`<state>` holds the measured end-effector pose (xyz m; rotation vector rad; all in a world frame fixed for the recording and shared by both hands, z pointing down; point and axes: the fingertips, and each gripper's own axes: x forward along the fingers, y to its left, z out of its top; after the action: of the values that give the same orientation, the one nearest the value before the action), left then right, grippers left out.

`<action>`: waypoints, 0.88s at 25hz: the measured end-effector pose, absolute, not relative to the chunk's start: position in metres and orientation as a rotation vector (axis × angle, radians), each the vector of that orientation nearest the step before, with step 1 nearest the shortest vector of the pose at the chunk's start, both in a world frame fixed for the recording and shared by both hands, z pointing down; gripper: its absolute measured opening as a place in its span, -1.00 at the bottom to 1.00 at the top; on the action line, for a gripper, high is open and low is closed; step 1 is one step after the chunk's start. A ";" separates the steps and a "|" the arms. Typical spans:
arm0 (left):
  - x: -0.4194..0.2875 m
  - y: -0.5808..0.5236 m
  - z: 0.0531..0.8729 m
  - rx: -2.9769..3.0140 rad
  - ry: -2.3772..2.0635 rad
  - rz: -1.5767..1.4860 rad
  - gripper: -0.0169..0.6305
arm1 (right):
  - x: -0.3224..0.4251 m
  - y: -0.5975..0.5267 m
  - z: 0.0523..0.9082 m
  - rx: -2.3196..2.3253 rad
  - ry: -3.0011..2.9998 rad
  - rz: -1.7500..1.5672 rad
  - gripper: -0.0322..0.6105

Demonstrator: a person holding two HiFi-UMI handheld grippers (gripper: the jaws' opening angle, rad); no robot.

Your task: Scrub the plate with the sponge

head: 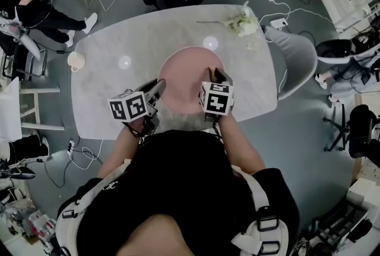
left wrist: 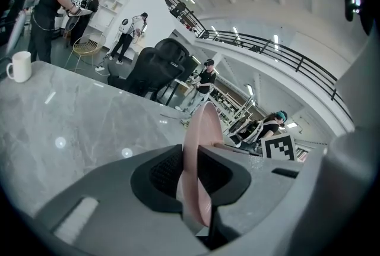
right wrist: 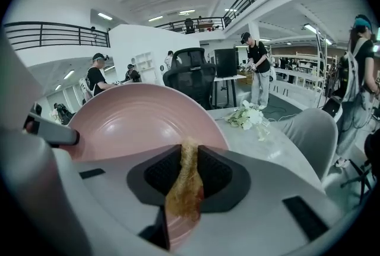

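A pink plate (head: 184, 70) lies on the grey marble table (head: 119, 35) just in front of me. In the left gripper view the plate (left wrist: 200, 124) shows edge-on, its rim clamped between the dark pads of my left gripper (left wrist: 191, 174). In the head view that left gripper (head: 159, 86) sits at the plate's near-left rim. My right gripper (head: 215, 75) is at the near-right rim. It is shut on a thin yellow-brown sponge (right wrist: 185, 186), and the right gripper (right wrist: 189, 173) holds the sponge over the plate's inner face (right wrist: 139, 115).
A white mug (head: 76, 60) stands at the table's left edge. A bunch of pale flowers (head: 243, 23) lies at the far right corner. A grey chair (head: 297, 59) is at the table's right side. Several people stand around the room.
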<state>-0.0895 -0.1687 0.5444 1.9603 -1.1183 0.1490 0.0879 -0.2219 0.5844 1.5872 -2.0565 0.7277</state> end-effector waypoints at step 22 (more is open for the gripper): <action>-0.088 -0.180 0.548 1.865 -1.122 0.055 -0.75 | -0.056 -0.198 0.541 1.098 -2.448 0.551 -0.64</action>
<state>-0.0884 -0.1799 0.5479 1.8654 -1.1219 0.0548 -0.0555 -0.1979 0.5412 1.0984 -2.4476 0.5506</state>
